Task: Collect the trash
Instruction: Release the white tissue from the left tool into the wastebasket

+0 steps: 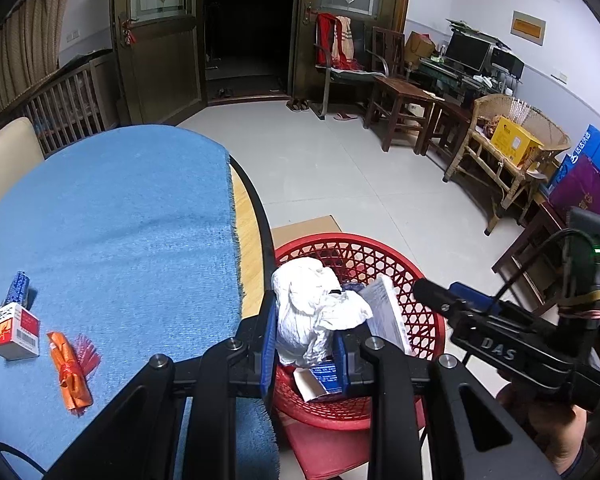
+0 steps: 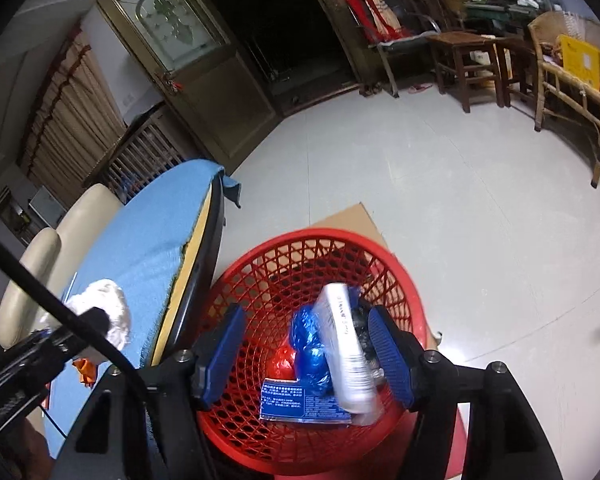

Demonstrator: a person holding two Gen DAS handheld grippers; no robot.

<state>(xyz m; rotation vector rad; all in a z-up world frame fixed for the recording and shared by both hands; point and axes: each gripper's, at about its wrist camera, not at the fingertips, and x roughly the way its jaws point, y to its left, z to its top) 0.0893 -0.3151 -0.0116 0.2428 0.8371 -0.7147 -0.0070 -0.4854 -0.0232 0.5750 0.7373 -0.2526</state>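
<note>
Trash on the table first, going left to right: a small red and white box [image 1: 13,331] sits near the left edge of the blue cloth [image 1: 120,216], with a blue patterned tube thing [image 1: 17,289] right behind it, and just to its right lies an orange wrapper [image 1: 70,368] with a frayed red end. All three look untouched, so I'd guess they're next in line.

Then the left gripper [image 1: 305,344]. Its blue pads are pinched in on a crumpled white paper wad [image 1: 314,308], and it's holding that just past the table's right edge, over the near rim of the red basket [image 1: 428,280]. Makes sense to me: carry it clear of the edge so it falls into the bin rather than onto the floor.

The basket stands on the floor on a cardboard sheet [image 2: 352,216], tucked right beside the table, probably so drops are short. Inside there's already a blue printed packet [image 2: 300,404], a blue plastic bag [image 2: 310,344] and something red [image 2: 282,362] underneath.

Right gripper [image 2: 308,354] is over the basket with its jaws spread wide and nothing clamped. A white box [image 2: 346,344] sits between them, blurred and touching neither pad as far as I can tell, so it reads like it's just been let go and is dropping in.
</note>
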